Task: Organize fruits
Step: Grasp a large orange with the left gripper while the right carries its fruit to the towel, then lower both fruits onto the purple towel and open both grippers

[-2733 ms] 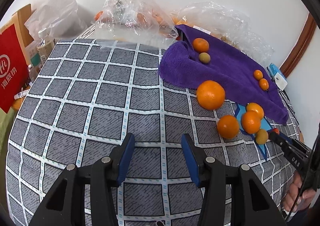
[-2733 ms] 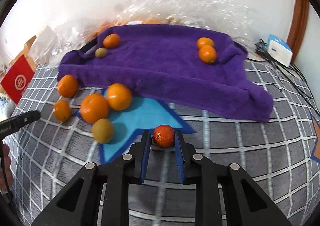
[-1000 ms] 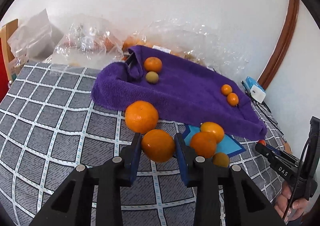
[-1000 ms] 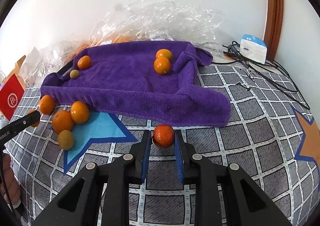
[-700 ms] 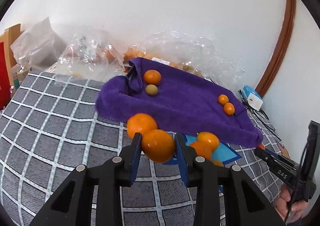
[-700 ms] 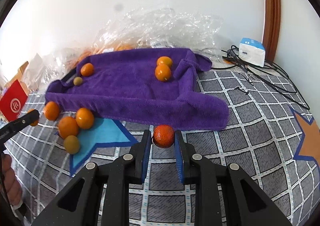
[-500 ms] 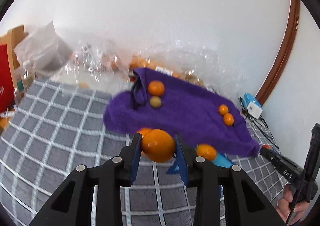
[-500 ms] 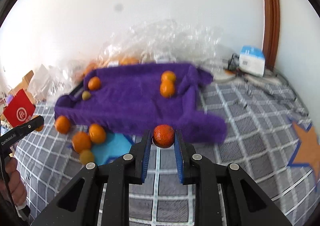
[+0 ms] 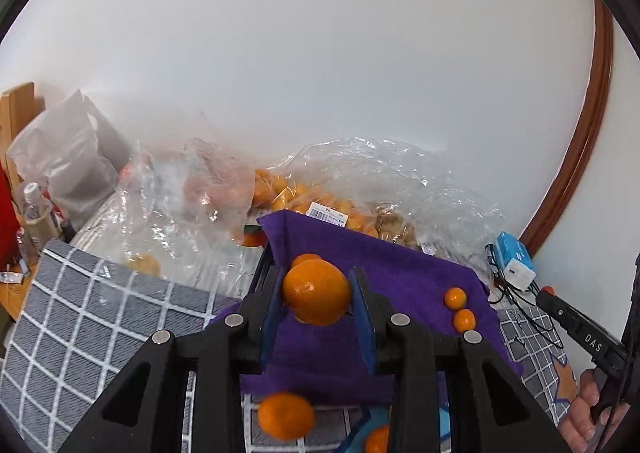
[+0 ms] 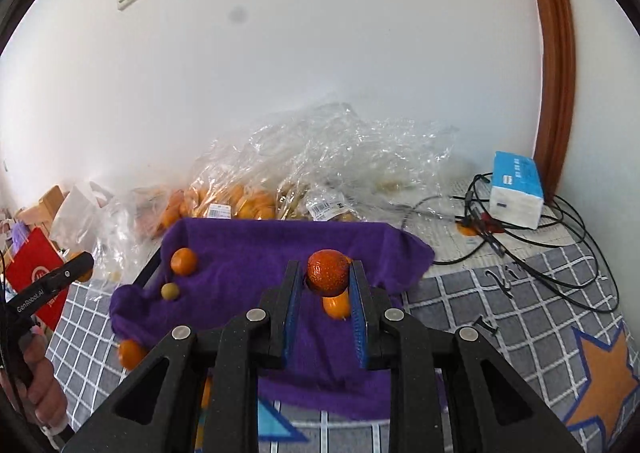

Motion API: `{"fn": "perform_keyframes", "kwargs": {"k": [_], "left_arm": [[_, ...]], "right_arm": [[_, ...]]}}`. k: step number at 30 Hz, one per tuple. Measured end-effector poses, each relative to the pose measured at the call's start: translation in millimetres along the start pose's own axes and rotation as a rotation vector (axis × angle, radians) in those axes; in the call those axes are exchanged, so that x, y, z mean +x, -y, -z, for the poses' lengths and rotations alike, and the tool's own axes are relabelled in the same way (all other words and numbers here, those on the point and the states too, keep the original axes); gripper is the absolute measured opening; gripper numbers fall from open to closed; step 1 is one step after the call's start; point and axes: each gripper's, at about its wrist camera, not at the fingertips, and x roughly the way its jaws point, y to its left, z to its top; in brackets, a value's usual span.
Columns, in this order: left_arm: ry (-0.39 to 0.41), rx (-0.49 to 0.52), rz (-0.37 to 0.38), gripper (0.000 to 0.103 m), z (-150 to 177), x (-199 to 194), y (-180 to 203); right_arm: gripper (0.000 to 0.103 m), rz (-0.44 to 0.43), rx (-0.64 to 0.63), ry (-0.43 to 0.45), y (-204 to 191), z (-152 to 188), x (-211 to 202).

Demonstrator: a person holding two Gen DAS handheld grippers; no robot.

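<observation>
Above the purple towel: left gripper clamps a large orange, right gripper clamps a small reddish fruit; towel lies directly below-ahead of both.

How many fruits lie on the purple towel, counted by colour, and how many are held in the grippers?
Orange mandarins on the purple towel: 3
Small green fruit on the towel: 1
Large orange in the left gripper: 1
Red-orange fruit in the right gripper: 1
Total: 6
</observation>
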Motion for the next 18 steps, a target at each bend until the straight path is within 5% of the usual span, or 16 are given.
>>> {"fn": "perform_keyframes", "kwargs": {"k": [8,18], "left_arm": [[-0.073,-0.023,-0.028,0.031,22.0,47.3,-19.0],[-0.095,-0.038,-0.012,0.031,28.0,59.5,-31.4]], "right_arm": [[0.023,0.018,0.001,-0.082,2.8,24.1,49.2],[0.023,-0.006,0.018,-0.150,11.5,37.4,76.3]]}}
